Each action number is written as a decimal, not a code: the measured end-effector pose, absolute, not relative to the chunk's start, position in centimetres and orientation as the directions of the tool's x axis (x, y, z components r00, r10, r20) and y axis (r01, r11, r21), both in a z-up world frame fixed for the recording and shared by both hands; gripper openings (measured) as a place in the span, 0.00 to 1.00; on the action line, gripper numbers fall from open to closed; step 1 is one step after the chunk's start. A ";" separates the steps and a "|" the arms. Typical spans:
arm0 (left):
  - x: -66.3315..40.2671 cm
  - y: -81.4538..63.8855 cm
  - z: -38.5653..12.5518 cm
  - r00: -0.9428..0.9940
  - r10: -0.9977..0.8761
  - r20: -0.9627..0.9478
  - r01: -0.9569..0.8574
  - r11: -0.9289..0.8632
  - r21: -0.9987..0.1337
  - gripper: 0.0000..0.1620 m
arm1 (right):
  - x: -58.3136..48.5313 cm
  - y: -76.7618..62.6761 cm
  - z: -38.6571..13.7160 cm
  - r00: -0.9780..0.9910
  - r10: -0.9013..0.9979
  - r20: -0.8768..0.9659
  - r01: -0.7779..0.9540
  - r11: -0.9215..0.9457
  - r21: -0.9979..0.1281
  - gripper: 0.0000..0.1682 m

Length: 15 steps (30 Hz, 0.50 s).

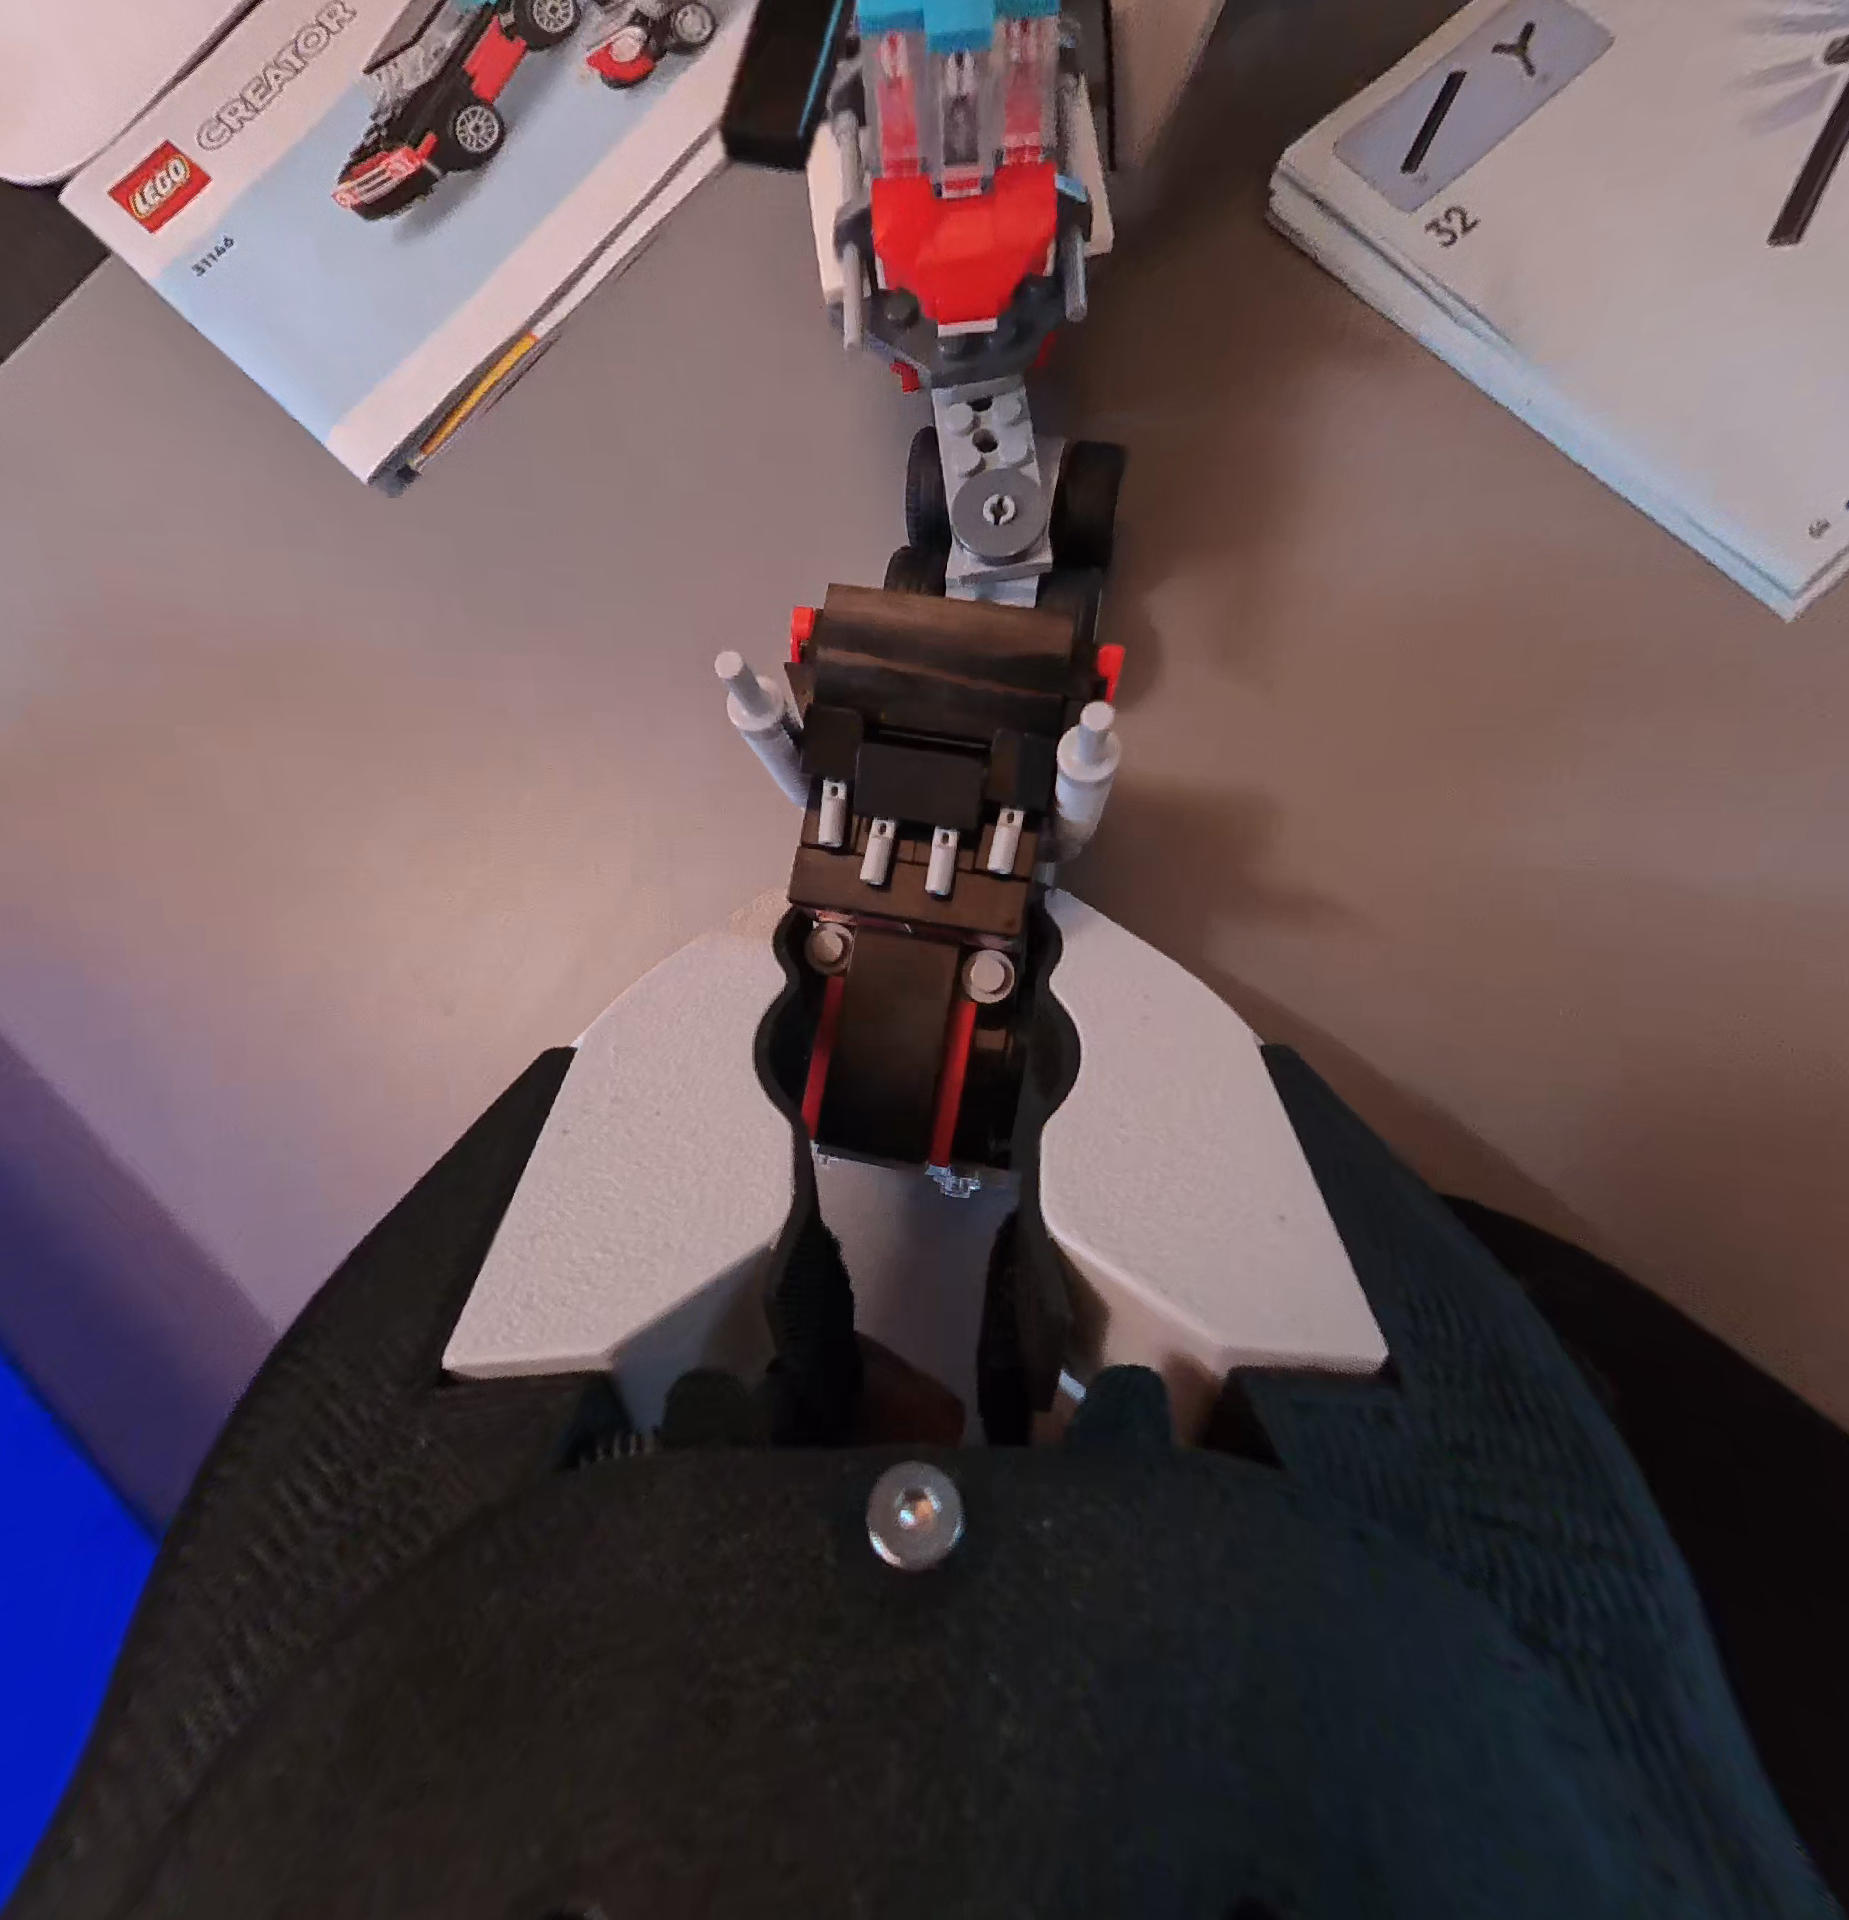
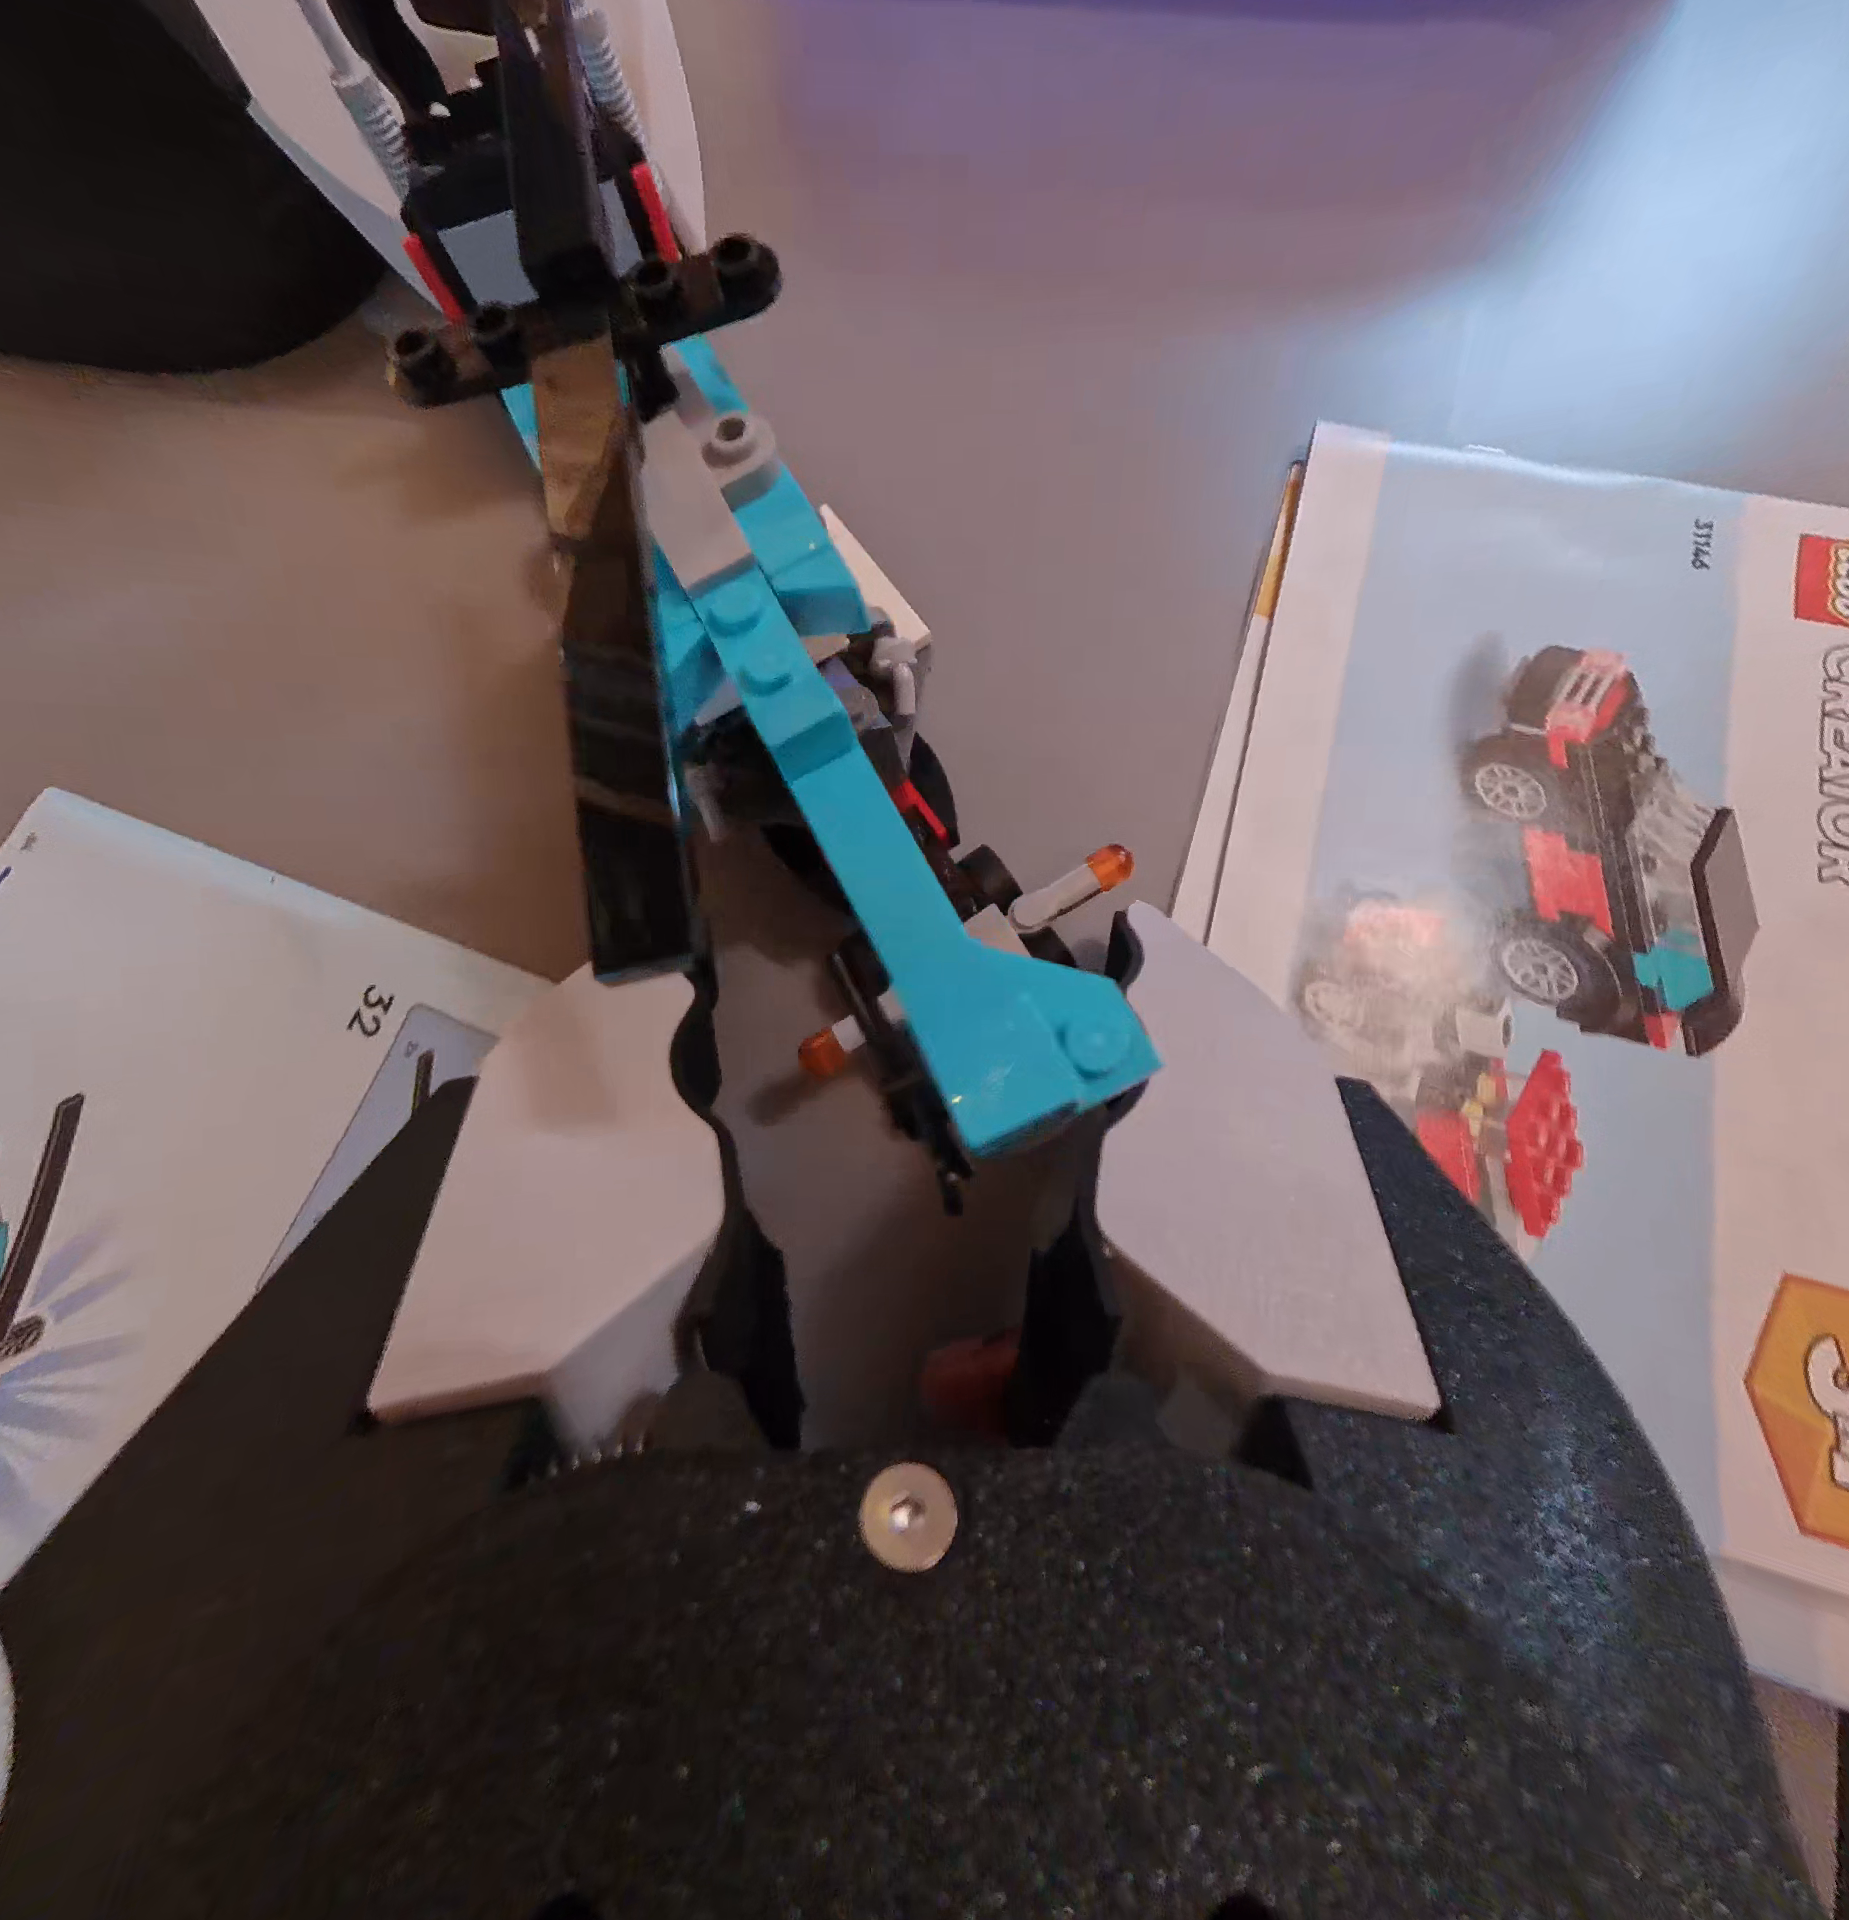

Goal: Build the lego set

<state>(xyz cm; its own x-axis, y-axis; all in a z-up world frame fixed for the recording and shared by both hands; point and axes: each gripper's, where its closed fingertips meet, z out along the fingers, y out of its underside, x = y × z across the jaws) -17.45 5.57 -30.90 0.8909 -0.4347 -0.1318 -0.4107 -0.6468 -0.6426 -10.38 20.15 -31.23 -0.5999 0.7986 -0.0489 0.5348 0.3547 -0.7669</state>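
Observation:
My left gripper [image 1: 915, 997] is shut on the hood of a black Lego truck [image 1: 925, 790] with red stripes and grey exhaust pipes. The truck's grey chassis [image 1: 993, 499] with black wheels points away from me. Just beyond it is a red, teal and clear helicopter [image 1: 961, 218], flanked by the right gripper's white fingers [image 1: 828, 239]. In the right wrist view my right gripper [image 2: 878, 987] is shut on the helicopter's teal tail [image 2: 847, 831], with a black rotor blade [image 2: 613, 727] beside it. The truck [image 2: 504, 208] shows at the top there.
A closed instruction booklet [image 1: 380, 260] lies far left on the grey table [image 1: 1419, 727]; it also shows in the right wrist view [image 2: 1522, 935]. An open booklet [image 1: 1574, 260] lies far right, and also shows in the right wrist view [image 2: 120, 1039]. A blue area [image 1: 26, 1507] borders the table at lower left. The left gripper's tips are roughly 15 cm from the right gripper's.

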 end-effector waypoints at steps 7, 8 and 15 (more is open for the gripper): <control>-16.2 7.3 -31.0 0.903 -0.418 -0.102 -0.379 -0.660 -0.648 0.24 | -8.1 21.5 -31.4 -0.554 0.831 -0.052 0.568 0.332 -0.753 0.45; -16.0 7.7 -31.0 0.898 -0.427 -0.102 -0.386 -0.656 -0.649 0.24 | -7.7 21.8 -31.5 -0.543 0.838 -0.055 0.577 0.325 -0.749 0.45; -14.4 10.4 -31.0 0.873 -0.479 -0.095 -0.422 -0.643 -0.639 0.23 | -4.8 23.6 -31.4 -0.474 0.877 -0.078 0.626 0.273 -0.731 0.45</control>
